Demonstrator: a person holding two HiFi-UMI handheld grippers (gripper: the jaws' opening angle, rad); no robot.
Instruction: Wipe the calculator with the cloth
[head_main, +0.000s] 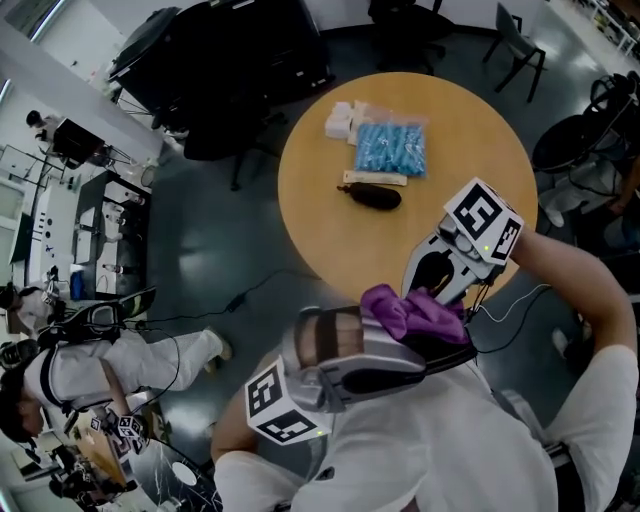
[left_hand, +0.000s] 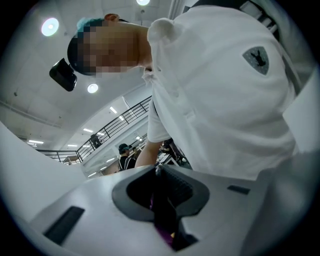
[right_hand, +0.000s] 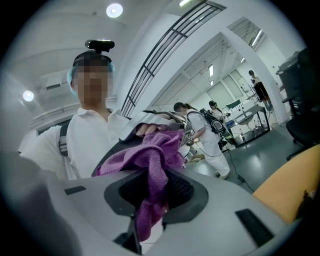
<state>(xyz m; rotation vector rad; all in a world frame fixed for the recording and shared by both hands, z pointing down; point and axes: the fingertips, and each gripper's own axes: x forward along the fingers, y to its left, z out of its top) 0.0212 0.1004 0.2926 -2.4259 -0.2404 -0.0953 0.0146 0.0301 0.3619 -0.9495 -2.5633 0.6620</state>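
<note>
Purple cloth (head_main: 415, 310) pinched in right gripper (right_hand: 150, 200). It drapes over calculator (head_main: 445, 348) (dark slab, so we think), clamped edge-on in left gripper (left_hand: 162, 212). Both at 4 o'clock in head view, off round table (head_main: 320, 230). We judge wiping under way, most strokes left.

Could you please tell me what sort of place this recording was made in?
Probably a laboratory or workshop hall. Workbenches crowded with equipment line one side, black chairs stand beside a round wooden table, and another person in white works nearby.
</note>
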